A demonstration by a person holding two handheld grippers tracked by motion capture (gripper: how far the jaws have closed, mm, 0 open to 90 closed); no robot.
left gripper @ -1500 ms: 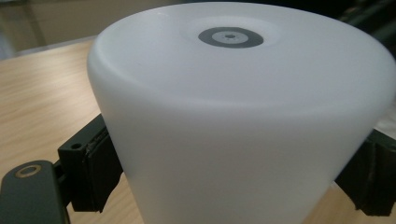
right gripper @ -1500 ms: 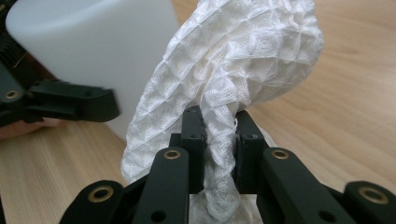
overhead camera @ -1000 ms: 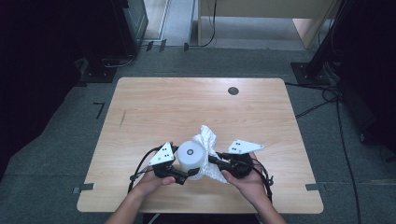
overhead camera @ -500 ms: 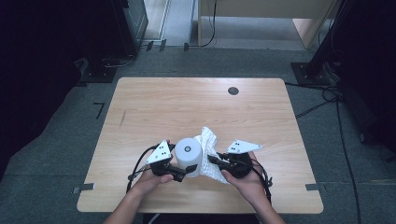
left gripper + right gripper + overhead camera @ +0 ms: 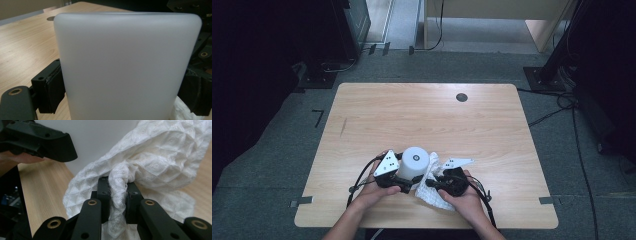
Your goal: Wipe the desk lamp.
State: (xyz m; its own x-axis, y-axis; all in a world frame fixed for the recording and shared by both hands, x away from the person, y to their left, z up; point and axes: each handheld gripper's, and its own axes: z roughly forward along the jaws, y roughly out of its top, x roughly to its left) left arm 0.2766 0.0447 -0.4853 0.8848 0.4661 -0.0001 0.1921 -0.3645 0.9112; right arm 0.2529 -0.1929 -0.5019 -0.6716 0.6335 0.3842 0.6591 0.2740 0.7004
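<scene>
From the high view, my left gripper clamps the white jar low and centre on the table, my right gripper just beside it on the cloth. In the left gripper view the jar sits squeezed between both jaws. In the right gripper view my jaws are nearly closed, pinching a fold of cloth at frame centre.

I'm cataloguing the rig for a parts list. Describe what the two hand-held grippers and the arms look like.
Both the left gripper and the right gripper are matte black, each topped by a grey three-cornered plate with small dark dots. Black cables trail back from each toward the table's near edge. The jaws are flat black link bars with brass-coloured rivets and dark pads. The forearms are bare, with no sleeves in view.
</scene>
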